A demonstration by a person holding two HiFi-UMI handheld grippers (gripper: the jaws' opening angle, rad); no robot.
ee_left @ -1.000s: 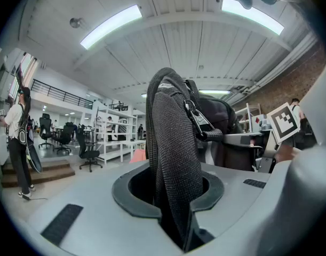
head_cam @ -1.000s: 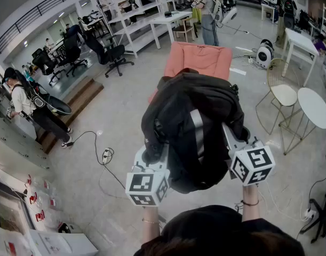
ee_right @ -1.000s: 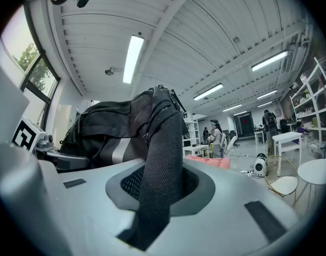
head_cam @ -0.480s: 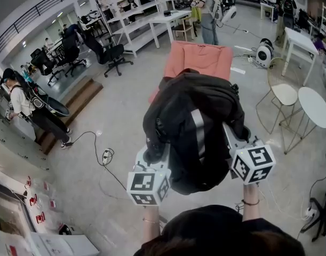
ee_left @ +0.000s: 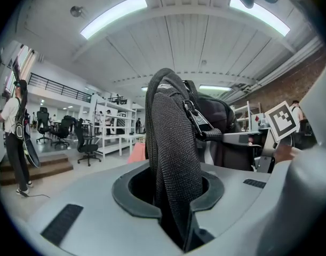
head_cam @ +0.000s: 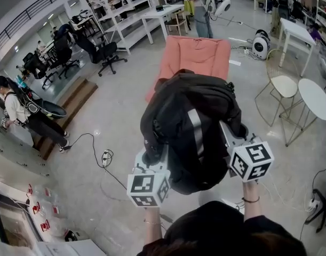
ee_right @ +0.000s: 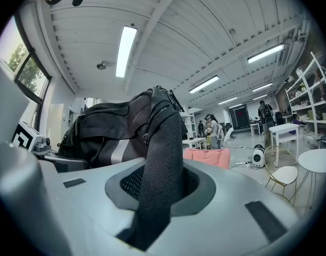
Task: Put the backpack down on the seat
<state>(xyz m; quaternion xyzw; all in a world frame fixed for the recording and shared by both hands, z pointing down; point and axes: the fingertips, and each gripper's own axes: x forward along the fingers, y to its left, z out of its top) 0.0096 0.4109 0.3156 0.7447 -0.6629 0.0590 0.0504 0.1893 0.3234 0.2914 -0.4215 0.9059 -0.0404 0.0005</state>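
The left gripper [ee_left: 176,196] and right gripper [ee_right: 157,196] each pinch a black mesh strap [ee_left: 173,143], keeping the black fabric backpack [head_cam: 189,127] aloft for the far pink cushioned seat [head_cam: 197,57].

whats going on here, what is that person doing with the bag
A person is carrying a black backpack in the air with a hand-held gripper in each hand. The left hand-held gripper is clamped on one mesh strap, and the right hand-held gripper on the other mesh strap. The pink seat lies just ahead on the floor, and the backpack has not yet been set down on it.
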